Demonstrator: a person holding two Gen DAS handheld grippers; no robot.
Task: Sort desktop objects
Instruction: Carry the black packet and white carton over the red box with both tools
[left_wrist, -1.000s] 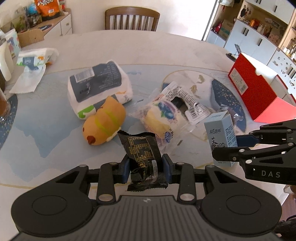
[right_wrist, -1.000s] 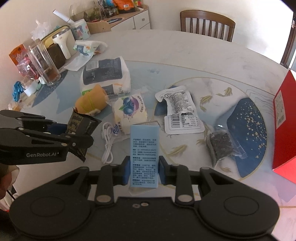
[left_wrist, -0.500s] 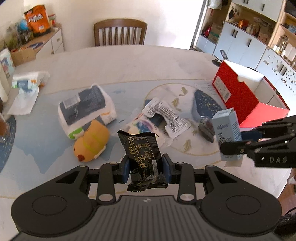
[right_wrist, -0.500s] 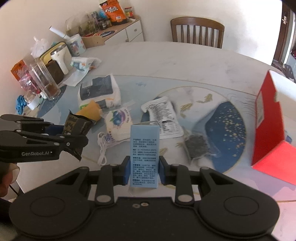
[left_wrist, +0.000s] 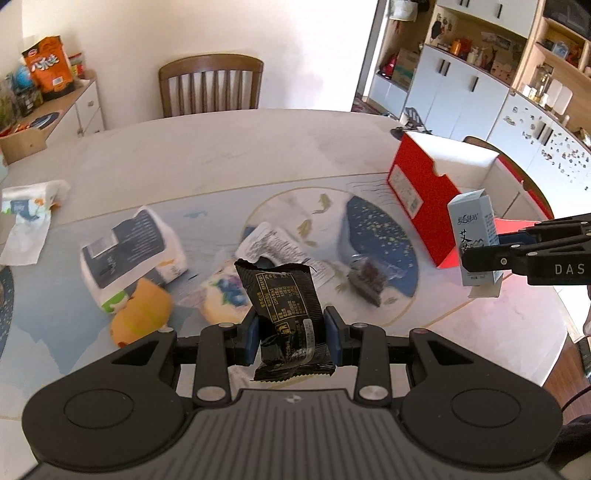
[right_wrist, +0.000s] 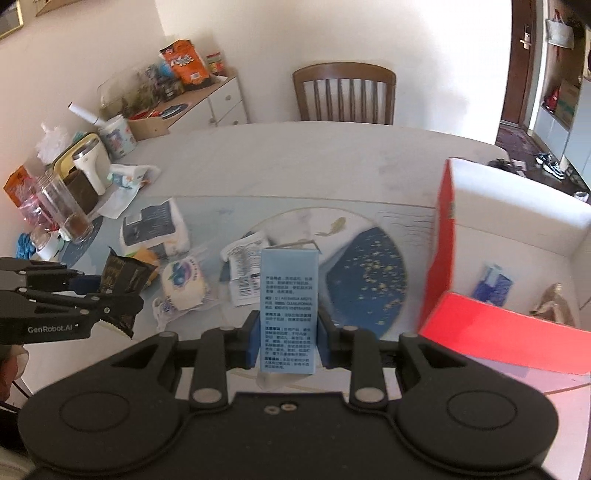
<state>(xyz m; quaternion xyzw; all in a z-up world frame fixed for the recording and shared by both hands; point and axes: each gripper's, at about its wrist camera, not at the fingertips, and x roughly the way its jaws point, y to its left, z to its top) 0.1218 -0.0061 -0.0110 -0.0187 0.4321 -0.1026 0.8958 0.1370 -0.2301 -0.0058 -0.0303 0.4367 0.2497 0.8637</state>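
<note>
- Grippers both loaded above the table (left_wrist: 229, 147).
- Left gripper (left_wrist: 291, 338) clamps a black snack packet (left_wrist: 284, 299).
- Right gripper (right_wrist: 288, 341) pinches a pale-blue carton (right_wrist: 289, 306) beside the red box (right_wrist: 441, 251).

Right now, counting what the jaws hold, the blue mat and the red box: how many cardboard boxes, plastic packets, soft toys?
Cardboard boxes: 2 (red box, blue carton)
Plastic packets: 5 (black packet, tissue pack, blueberry bun, white pouch, clear bag)
Soft toys: 1 (yellow toy)
Total: 8
</note>
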